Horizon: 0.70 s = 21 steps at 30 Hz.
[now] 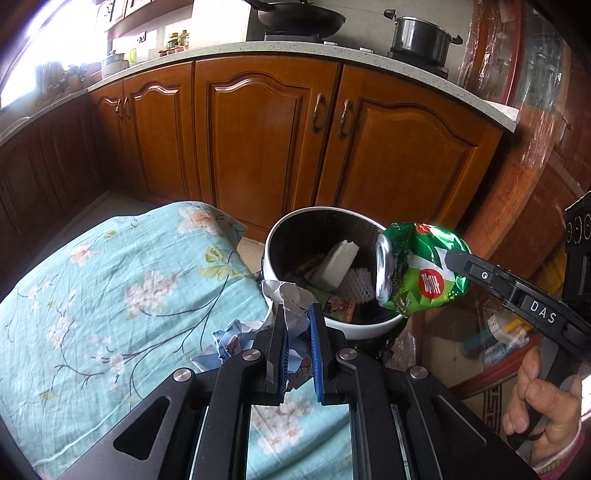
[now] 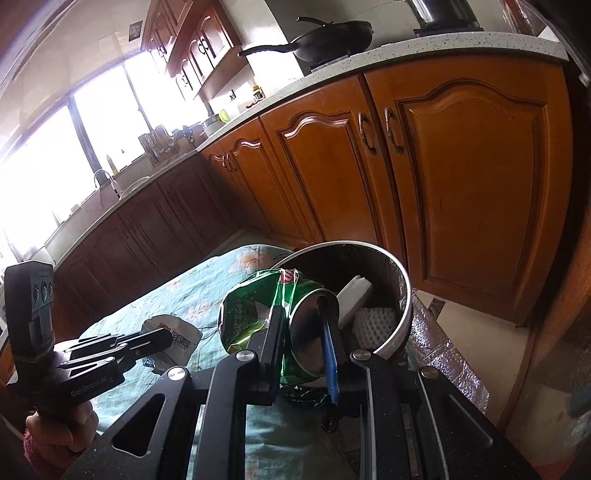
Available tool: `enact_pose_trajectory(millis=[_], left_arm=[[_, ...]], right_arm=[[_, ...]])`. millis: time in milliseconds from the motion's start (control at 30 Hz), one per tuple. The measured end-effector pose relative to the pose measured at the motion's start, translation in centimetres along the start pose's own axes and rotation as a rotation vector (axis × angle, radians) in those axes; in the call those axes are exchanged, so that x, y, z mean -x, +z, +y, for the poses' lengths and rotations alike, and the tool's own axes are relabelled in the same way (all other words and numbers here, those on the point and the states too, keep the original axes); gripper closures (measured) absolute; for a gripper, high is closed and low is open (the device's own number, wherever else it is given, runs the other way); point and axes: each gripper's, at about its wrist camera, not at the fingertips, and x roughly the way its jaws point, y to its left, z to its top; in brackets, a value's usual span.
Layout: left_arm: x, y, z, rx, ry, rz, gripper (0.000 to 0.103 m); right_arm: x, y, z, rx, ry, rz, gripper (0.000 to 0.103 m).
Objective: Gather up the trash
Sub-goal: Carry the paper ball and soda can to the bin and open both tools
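Note:
My left gripper is shut on a crumpled white and blue paper just above the floral tablecloth, near the bin's rim. My right gripper is shut on a crushed green can, held over the bin's near edge; the can also shows in the left wrist view above the bin's right side. The white bin with a dark inside holds white foam pieces and wrappers. In the right wrist view the left gripper sits over the paper on the cloth.
Wooden kitchen cabinets stand behind the bin. A wok and a pot sit on the counter. A glass-fronted wooden piece stands to the right. The bin stands beside the table's far corner.

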Motion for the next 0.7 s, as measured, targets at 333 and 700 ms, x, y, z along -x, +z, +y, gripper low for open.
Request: enact_pose_trajectory(millis=[333, 700], left_arm=[[-3.9, 2.5, -1.7, -0.043, -0.017, 0.027, 0.094], [-8.0, 4.3, -2.4, -0.058, -0.017, 0.072, 0.093]], right_arm=[[-2.0, 1.2, -1.7, 0.014, -0.045, 0.023, 0.084], [-3.9, 1.9, -2.8, 0.03, -0.071, 0.065, 0.084]])
